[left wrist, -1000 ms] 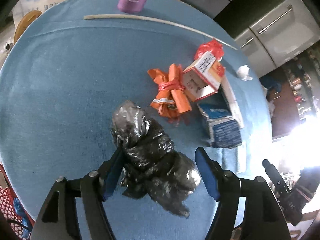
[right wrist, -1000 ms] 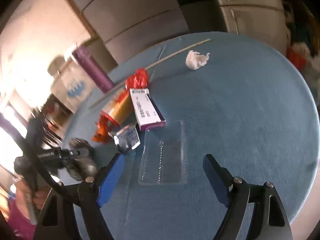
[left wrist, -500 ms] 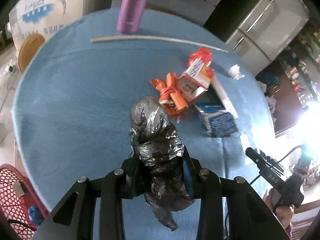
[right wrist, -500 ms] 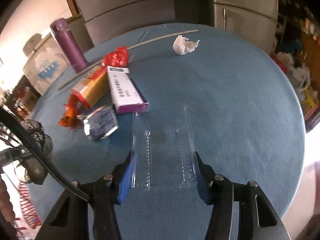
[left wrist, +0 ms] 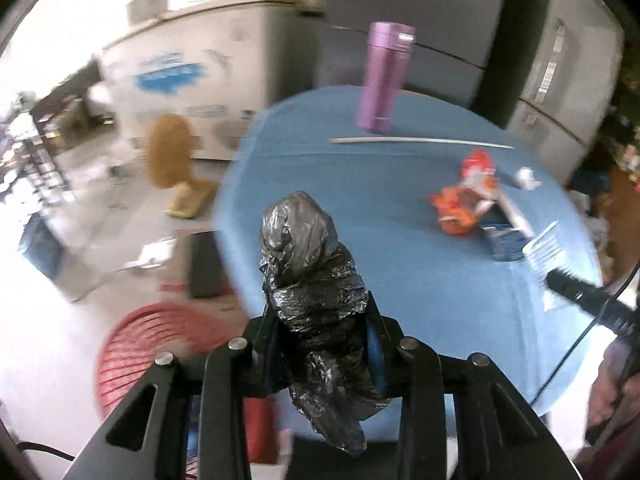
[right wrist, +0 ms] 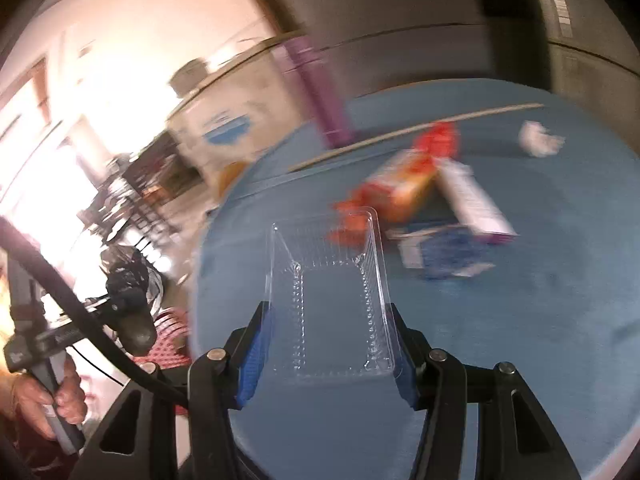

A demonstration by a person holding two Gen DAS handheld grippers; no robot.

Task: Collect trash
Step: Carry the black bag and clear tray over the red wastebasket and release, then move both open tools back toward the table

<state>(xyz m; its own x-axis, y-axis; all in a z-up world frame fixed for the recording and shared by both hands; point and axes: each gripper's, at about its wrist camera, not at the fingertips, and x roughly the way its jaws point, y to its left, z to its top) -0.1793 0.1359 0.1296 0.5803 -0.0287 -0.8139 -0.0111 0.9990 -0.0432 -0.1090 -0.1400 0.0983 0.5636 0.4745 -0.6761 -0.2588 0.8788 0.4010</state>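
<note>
Left gripper (left wrist: 324,344) is clamped on the crumpled black plastic bag (left wrist: 316,280), above the round blue table (left wrist: 400,264) edge. Right gripper (right wrist: 326,352) grips the clear plastic tray (right wrist: 332,292), lifted over the table.

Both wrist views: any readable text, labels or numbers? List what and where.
None legible.
White appliance: blue logo with print beneath, blurred.
Purple flask: pale mark near top, unreadable.
White-and-purple box: printed label, motion-blurred.
Blue packet: print smeared.
</note>
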